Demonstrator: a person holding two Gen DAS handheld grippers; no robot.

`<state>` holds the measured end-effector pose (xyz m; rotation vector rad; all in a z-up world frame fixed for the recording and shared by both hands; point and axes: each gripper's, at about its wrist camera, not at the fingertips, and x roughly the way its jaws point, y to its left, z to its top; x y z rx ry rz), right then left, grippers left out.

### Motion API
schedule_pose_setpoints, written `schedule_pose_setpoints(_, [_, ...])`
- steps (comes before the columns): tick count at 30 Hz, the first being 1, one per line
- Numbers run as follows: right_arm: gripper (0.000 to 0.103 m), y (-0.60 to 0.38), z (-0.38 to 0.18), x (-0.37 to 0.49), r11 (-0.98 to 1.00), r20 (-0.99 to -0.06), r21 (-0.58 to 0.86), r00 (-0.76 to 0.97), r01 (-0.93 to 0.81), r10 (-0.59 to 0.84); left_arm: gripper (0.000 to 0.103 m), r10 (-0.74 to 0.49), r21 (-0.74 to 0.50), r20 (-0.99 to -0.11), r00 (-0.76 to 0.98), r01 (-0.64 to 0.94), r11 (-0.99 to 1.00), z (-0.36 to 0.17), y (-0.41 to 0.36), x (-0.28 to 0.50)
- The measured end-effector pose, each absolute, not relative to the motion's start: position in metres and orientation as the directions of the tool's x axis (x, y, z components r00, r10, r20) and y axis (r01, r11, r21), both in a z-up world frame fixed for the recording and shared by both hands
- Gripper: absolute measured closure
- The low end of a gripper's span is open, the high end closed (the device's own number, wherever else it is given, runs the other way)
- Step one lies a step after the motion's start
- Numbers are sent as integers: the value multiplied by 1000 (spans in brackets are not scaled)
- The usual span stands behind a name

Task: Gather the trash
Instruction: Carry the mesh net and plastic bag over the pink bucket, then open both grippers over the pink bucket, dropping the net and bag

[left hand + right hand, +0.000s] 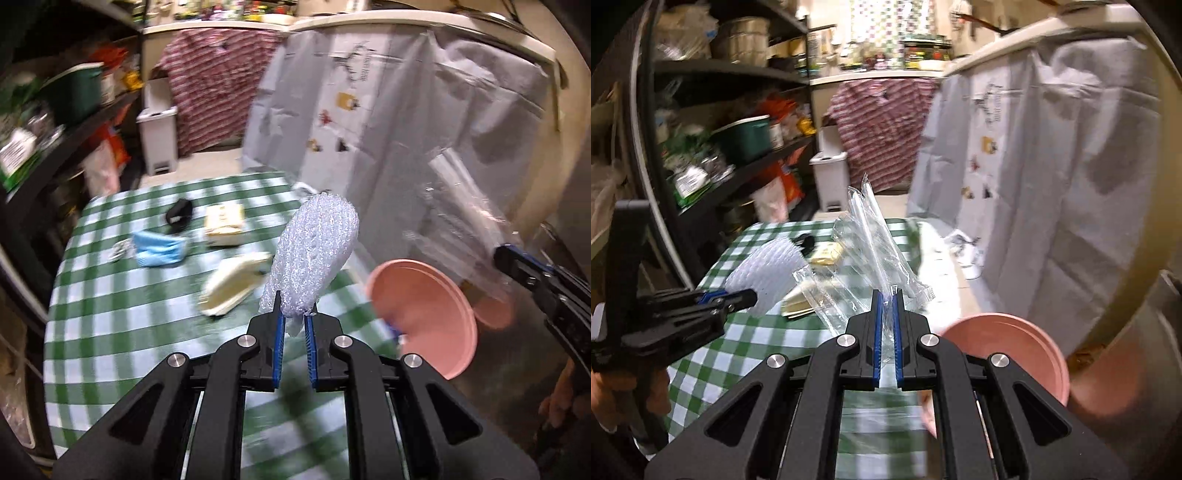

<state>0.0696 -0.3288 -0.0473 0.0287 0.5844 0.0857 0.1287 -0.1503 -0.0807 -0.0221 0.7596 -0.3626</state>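
Looking along the left tool [294,325], its blue pads are clenched on the lower end of a white foam net sleeve [314,254], which is lifted clear above the green checked bench [110,332]. Left on the bench are a blue face mask [159,249], a small black item [180,214], a cardboard box [224,225] and a pale flat container [232,288] (all blurred, so details are unclear). A pink bowl [424,314] sits at the bench's right edge. From the right wrist view, the right tool [886,325] is clenched on a crinkled clear plastic wrapper [871,251], also raised off the bench; the pink bowl [1015,343] lies just to its right. Judging by this, two pieces are in hand but not yet dropped anywhere, and several pieces remain to collect.
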Motion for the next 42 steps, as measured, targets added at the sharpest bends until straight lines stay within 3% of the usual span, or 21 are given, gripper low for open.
schedule_pose_setpoints(13, [97,-424,-58,58,991,-608,94,794,99,-22,93,-427,-158,-710,560,465,871,-93,-269,132])
schedule_pose_setpoints(28, [94,-473,-93,65,979,-685,102,726,178,-60,92,-424,-143,-764,487,512,847,-121,-330,139])
schedule_pose_setpoints(29, [94,-474,-94,66,979,-688,100,723,179,-62,90,-423,-144,-767,484,512,847,-122,-331,139])
schedule_pose_setpoints(30, [94,-474,-95,66,979,-690,99,722,177,-61,74,-426,-151,-768,478,512,846,-122,-331,140])
schedule_pose_setpoints(31, [91,-474,-97,67,980,-693,94,718,177,-63,40,-431,-160,-770,471,511,844,-122,-331,141])
schedule_pose_setpoints(32, [89,-474,-98,68,980,-698,86,713,180,-70,30,-424,-156,-769,478,504,850,-122,-330,142])
schedule_pose_setpoints(33, [78,-474,-99,68,979,-700,83,710,185,-74,20,-382,-117,-763,521,470,875,-121,-327,141])
schedule_pose_setpoints(34, [65,-475,-100,68,978,-702,83,708,191,-79,17,-368,-100,-757,540,461,882,-121,-324,141])
schedule_pose_setpoints(37, [52,-480,-97,65,971,-691,100,717,219,-91,17,-358,-102,-770,527,452,886,-122,-319,144])
schedule_pose_setpoints(42, [48,-479,-95,64,969,-688,103,720,224,-93,17,-357,-100,-768,533,450,888,-120,-316,143])
